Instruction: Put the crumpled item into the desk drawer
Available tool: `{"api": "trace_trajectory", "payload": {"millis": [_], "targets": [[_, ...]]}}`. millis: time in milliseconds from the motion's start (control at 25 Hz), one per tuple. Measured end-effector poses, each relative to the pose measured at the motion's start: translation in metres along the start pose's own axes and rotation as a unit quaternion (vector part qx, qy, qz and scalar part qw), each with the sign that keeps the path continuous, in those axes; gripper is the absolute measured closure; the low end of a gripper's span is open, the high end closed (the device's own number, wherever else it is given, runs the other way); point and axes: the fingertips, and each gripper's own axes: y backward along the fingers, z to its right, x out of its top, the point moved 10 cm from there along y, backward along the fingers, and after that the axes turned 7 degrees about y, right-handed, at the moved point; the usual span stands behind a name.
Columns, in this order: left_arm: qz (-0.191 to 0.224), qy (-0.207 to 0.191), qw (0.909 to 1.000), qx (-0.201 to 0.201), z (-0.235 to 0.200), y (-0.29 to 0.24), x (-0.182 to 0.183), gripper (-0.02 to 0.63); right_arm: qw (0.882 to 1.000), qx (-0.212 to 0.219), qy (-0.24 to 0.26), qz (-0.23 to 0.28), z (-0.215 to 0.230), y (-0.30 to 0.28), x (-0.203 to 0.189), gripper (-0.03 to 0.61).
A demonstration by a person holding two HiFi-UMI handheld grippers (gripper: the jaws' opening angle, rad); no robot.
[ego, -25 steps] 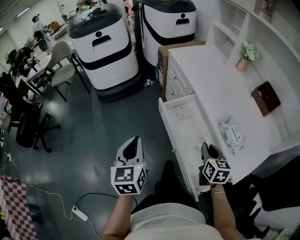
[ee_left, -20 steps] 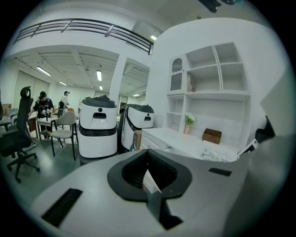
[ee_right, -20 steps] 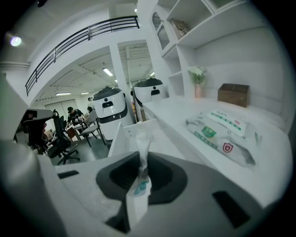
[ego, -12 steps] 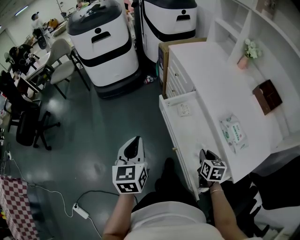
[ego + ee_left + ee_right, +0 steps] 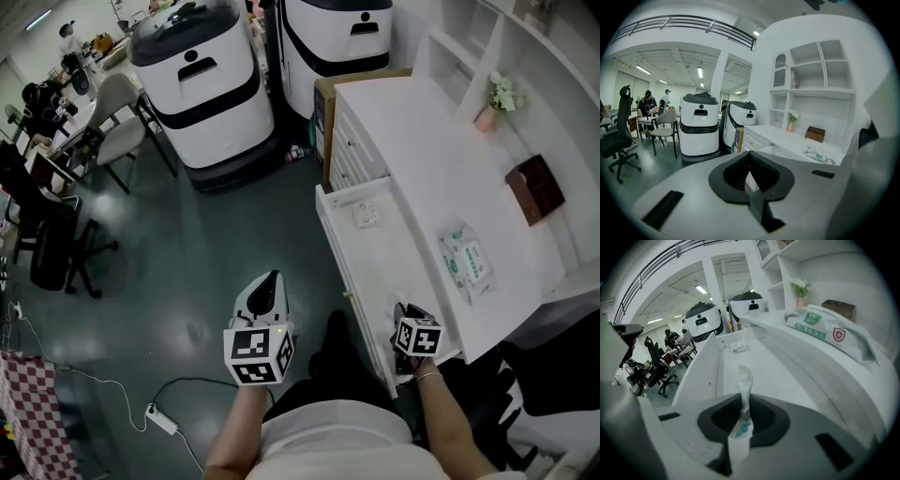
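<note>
At the 8 o'clock corner of the head view, a red checked cloth (image 5: 28, 412) is cut off by the frame edge, and a power strip (image 5: 159, 425) lies on the dark floor near it. Toward 11 o'clock stand two white machines (image 5: 202, 84), the farther one cut at its top.

The left gripper (image 5: 271, 281) hangs over the floor, well apart from the desk. In its own view the left gripper (image 5: 751, 185) has its jaws brought together, with nothing between them.

The right gripper (image 5: 402, 313) is at 5 o'clock, over the near end of the open desk drawer (image 5: 375, 258). The jaws of the right gripper (image 5: 740, 425) are closed on the crumpled item (image 5: 743, 390), a thin white twisted piece with some teal print; it stands up out of the jaws above the drawer (image 5: 764, 366) floor. In the head view the marker cube hides this item.

At the far end of the drawer, toward 12 o'clock, lies a small white object (image 5: 367, 216), too small to identify. On the desk top (image 5: 422, 150), at 3 o'clock, rest a wipes pack (image 5: 467, 262), a brown box (image 5: 534, 189) and a small flower pot (image 5: 497, 98).
</note>
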Motion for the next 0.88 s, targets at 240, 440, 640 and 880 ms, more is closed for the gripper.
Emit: {"api": "trace_trajectory", "payload": {"millis": [240,440,640,880], "targets": [[-0.005,0.0,1.0,-0.002,0.001,-0.004,-0.003,0.618,1.0,-0.004,0.0,-0.028,-0.001,-0.008,-0.01,0.531],[-0.01,-0.003,0.9999,-0.005,0.003,-0.008,-0.003,0.618,0.999,-0.009,-0.009,-0.05,0.002,-0.013,-0.015,0.531],[-0.014,-0.007,0.9999,-0.008,0.005,-0.011,-0.005,0.618,0.998,-0.011,-0.015,-0.06,0.004,-0.017,-0.018,0.531],[-0.019,-0.01,0.9997,-0.009,0.007,-0.012,-0.008,0.618,0.998,-0.011,-0.01,-0.065,0.007,-0.022,-0.021,0.531]]}}
